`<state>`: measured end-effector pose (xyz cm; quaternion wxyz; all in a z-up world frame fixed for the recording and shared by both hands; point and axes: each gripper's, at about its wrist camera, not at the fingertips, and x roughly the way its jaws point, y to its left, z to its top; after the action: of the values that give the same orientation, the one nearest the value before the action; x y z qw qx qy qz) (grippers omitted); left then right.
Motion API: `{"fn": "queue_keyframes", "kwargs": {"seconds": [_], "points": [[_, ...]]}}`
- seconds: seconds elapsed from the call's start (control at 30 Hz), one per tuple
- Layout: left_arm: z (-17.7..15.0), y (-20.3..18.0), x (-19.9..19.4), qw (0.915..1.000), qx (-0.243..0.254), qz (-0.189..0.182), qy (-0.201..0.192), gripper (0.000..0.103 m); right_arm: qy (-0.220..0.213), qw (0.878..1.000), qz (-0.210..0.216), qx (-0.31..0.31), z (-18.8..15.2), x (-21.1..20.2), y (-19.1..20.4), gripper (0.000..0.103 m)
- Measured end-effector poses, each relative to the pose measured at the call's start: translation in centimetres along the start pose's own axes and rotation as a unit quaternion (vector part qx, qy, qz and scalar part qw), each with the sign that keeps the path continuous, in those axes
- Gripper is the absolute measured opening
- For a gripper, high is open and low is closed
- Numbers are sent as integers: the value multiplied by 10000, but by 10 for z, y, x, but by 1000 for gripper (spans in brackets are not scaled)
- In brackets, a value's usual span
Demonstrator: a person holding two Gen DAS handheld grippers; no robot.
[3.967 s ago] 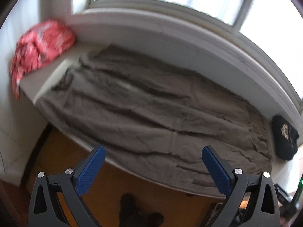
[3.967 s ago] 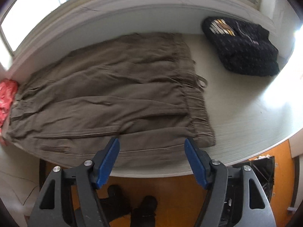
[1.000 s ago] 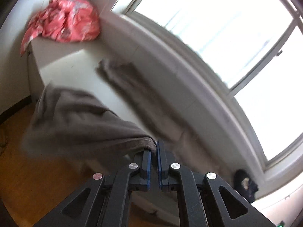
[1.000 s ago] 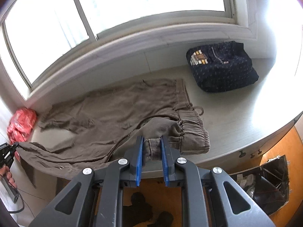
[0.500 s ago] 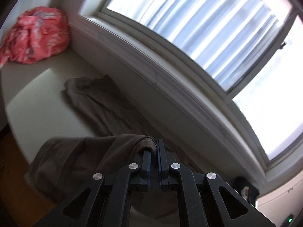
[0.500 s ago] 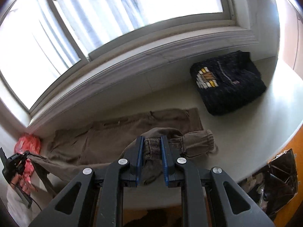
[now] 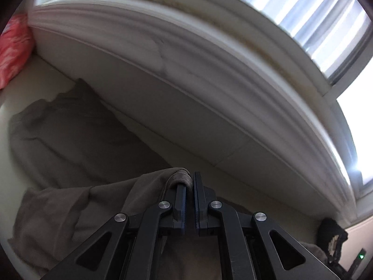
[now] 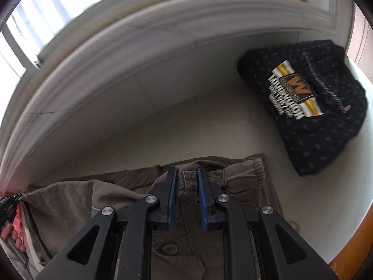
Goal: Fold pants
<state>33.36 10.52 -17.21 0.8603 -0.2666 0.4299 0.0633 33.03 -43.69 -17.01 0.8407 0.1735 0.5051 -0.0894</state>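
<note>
Step in hand, as judged: lengthwise fold, near long edge of pants [image 7: 70,144] carried toward window side, over far half lying on sill ledge [image 8: 198,126].

Left gripper [image 7: 190,186]: jaws all but closed, pinching thin hem/cuff end of pants; fabric draped over left finger, hanging slack to lower left.

Right gripper [image 8: 186,179]: jaws narrowly apart, clamped on thick waistband w/ belt loop; button and fly visible just below pads.

Pants: olive-brown woven cotton, soft, creased, elasticated gathered waist at right; lower layer flat on ledge, upper layer lifted, sagging btwn the two grips.

Next move, est.: lower both ends together, align carried edge w/ far edge near wall, keep cloth taut btwn grips to avoid bunching, then release.

Other items: black knit garment [image 8: 314,107], speckled, printed logo, lying right of waistband, apart. Red patterned cloth [image 7: 11,51], crumpled, far left. Ledge: pale, smooth, matte. Window moulding [image 7: 209,53]: white, ridged, curved by lens.
</note>
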Motion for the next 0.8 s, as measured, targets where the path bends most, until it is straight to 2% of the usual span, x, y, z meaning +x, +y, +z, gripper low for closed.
{"fn": "queue_keyframes", "kwargs": {"seconds": [0.13,0.3,0.4,0.67,0.73,0.8], "points": [[6,-4,30,9998,79,26,189,6,33,9997,-159,206,3,25,-8,13],[6,0,64,9985,65,140,520,6,105,9991,-369,176,2,50,-8,13],[3,0,81,9972,221,270,666,6,136,9988,-461,43,-2,61,-8,14],[-1,-2,111,9931,506,439,966,6,-38,9968,-768,-210,-16,65,4,15],[-2,-3,116,9917,609,483,1021,6,-110,9949,-997,-72,-12,61,1,4],[-1,-7,119,9912,645,497,1045,6,-98,9936,-1093,266,-10,58,-16,4]]}}
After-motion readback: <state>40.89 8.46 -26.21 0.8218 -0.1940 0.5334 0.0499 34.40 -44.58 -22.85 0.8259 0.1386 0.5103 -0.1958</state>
